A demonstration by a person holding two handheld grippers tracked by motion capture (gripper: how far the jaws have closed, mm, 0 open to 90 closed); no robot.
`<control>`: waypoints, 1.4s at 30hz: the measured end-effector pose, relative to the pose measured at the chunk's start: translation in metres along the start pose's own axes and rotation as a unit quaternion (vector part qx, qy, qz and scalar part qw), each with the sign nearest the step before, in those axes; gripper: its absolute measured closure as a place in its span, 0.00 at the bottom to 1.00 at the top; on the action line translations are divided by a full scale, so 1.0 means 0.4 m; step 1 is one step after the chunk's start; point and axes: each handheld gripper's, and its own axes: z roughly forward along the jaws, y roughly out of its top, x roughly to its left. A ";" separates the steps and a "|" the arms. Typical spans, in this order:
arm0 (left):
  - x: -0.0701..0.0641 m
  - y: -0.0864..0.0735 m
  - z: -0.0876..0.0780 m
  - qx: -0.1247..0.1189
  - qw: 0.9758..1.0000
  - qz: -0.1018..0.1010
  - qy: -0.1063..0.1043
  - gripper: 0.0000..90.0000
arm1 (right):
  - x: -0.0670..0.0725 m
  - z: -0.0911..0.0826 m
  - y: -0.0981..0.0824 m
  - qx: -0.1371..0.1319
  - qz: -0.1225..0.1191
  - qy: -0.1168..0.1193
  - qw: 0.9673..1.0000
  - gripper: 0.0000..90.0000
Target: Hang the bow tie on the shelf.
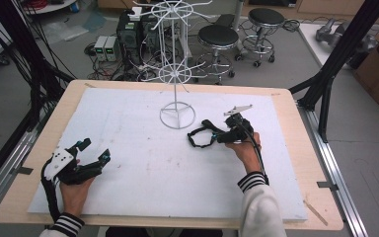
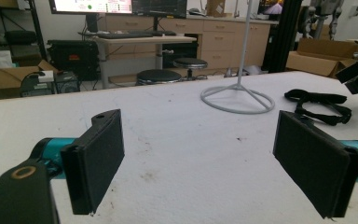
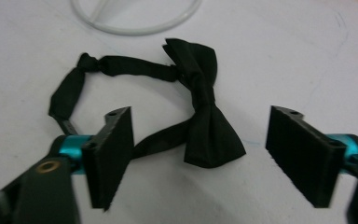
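- Left gripper (image 1: 93, 150): held in the person's left hand (image 1: 74, 190) at the near left of the flat white foam-like board (image 1: 138, 177), which is lightly stained. Its jaws stand wide apart with nothing between them; in the left gripper view (image 2: 198, 161) the flat black pads (image 2: 98, 156) look matte and rectangular, on teal mounts.
- White wire display stand (image 1: 176, 59): upright at the far middle of the board, on a round ring base with thin spokes (tiered hoops above).
- Black fabric bow tie (image 1: 202, 136): lying on the board just right of the stand's base, its thin strap looped and knotted. In the right gripper view the soft pleated bow (image 3: 205, 126) lies between the jaws.
- Right gripper (image 1: 222, 133): held in the right hand (image 1: 246, 150), at the bow tie. Its jaws (image 3: 200, 158) are spread wide, either side of the bow, gripping nothing.
- Light wooden tabletop (image 1: 296, 148): borders the board.
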 end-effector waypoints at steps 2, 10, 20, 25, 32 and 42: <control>0.000 0.000 0.000 0.000 1.000 0.000 0.000 0.19 | -0.003 0.005 -0.003 0.012 0.010 -0.008 1.000 0.38; 0.000 0.000 0.000 0.000 1.000 0.000 0.000 0.19 | 0.008 0.029 -0.003 0.032 -0.007 -0.019 0.999 0.51; 0.001 0.000 0.000 0.000 1.000 0.000 -0.001 0.19 | 0.019 0.052 -0.005 0.052 -0.021 -0.042 0.998 0.67; 0.001 0.000 0.000 0.001 1.000 0.000 -0.001 0.19 | 0.015 0.056 -0.009 0.056 -0.015 -0.043 0.997 0.77; 0.001 0.000 0.000 0.000 1.000 0.000 -0.002 0.19 | 0.016 0.057 -0.012 0.059 0.002 -0.046 0.997 0.92; 0.000 0.000 0.000 0.000 1.000 0.000 -0.001 0.19 | 0.015 0.051 -0.011 0.057 0.002 -0.049 0.997 0.95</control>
